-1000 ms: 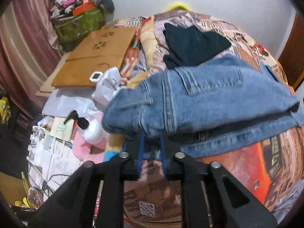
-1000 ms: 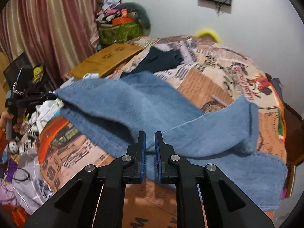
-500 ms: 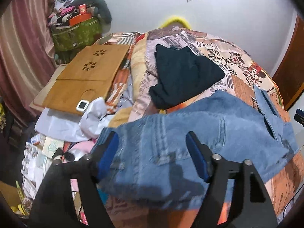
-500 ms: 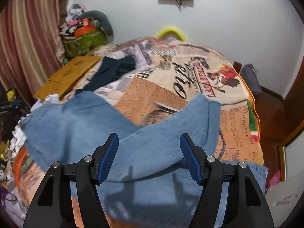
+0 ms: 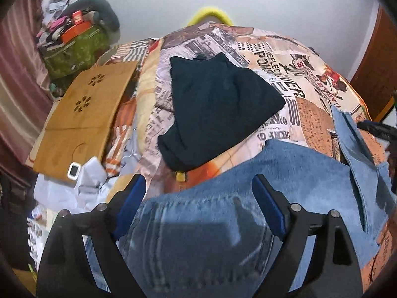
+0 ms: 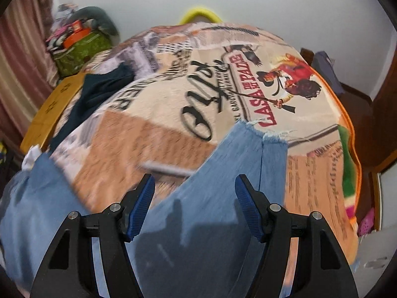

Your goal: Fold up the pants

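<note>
Both grippers released since 1 s ago | left gripper [image 5: 198,196], right gripper [image 6: 194,191] wide, empty | jeans [image 6: 223,186] lie left-right

The left gripper [image 5: 198,200] and the right gripper [image 6: 194,198] look the same: black plastic arms with triangular cut-outs, silver round screws at the joints, and ribbed blue pads [image 6: 142,206] on the fingers.

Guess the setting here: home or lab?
Most likely a home bedroom. The jeans lie on a bed with a printed blanket, a dark garment farther back, a curtain at the side and cluttered belongings against the wall.
</note>
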